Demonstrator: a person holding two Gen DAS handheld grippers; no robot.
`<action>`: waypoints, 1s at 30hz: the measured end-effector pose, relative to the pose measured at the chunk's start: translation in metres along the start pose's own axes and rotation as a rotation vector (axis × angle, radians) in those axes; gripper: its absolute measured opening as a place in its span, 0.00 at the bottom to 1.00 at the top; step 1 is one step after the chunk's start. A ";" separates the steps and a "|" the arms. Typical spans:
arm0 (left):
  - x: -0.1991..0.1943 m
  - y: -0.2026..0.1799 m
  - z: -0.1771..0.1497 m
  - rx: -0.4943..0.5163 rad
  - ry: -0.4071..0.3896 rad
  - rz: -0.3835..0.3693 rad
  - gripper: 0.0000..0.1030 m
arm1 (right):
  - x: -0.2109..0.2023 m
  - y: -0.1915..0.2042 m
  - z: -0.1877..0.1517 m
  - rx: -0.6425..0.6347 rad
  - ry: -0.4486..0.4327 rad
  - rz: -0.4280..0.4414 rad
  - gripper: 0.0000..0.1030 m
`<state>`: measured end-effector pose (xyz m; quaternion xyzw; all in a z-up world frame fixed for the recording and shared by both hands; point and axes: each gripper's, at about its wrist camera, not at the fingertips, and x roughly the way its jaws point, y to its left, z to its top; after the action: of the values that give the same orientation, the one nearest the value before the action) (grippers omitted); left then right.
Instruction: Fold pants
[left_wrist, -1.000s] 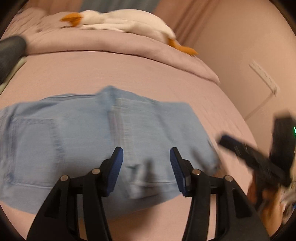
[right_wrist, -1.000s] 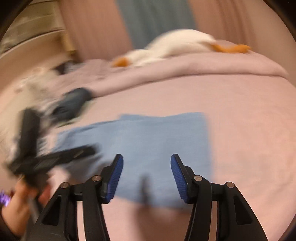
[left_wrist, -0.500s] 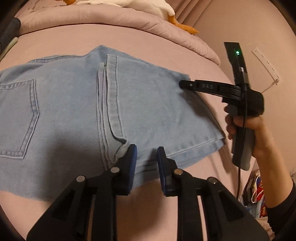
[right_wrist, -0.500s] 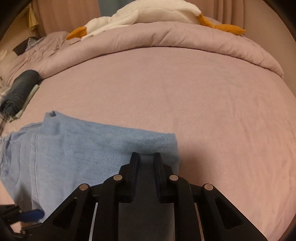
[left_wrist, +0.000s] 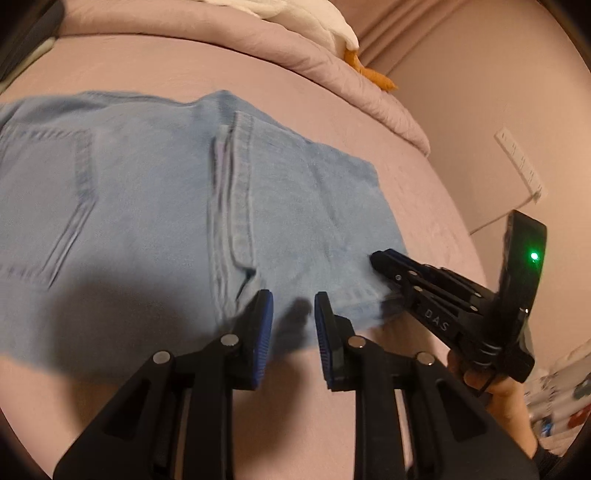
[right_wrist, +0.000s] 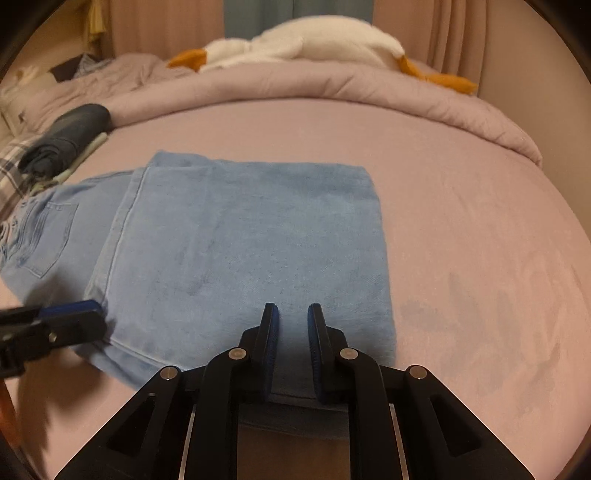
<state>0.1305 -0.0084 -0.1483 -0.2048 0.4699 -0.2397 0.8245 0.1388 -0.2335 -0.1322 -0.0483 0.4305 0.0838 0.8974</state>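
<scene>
Mostly the risk sits with the bed: soft sheet, so the jeans can drag and bunch if either tongs pull sideways instead of lifting. Jeans lie flat just ahead of both tongs, already doubled over, hem layer on top reaching short of the back pocket. A further fold toward the waistband looks like the next step; if only the top layer gets caught, the stack would shear and the edges go crooked.

Right tongs narrow, a slim gap between the pads, over the near edge of the fold; cloth seems to run under them, can't tell if anything is pinched. Left tongs part open, pads apart, nothing between them, hovering at the near hem beside the thick seam. That seam is bulky, so a bite there may slip.

Both tongs are close together; they could knock each other. Stuffed goose far behind, no issue.
</scene>
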 end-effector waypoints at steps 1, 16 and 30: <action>-0.007 0.003 -0.005 -0.009 -0.004 -0.002 0.28 | -0.006 0.006 0.002 -0.002 0.008 0.039 0.15; -0.140 0.116 -0.068 -0.386 -0.251 0.093 0.51 | -0.005 0.109 -0.010 -0.146 -0.062 0.186 0.17; -0.127 0.160 -0.026 -0.663 -0.353 0.054 0.53 | -0.073 0.174 0.036 -0.197 -0.127 0.446 0.19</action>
<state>0.0838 0.1918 -0.1653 -0.4862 0.3777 -0.0140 0.7879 0.0879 -0.0649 -0.0548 -0.0337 0.3629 0.3243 0.8730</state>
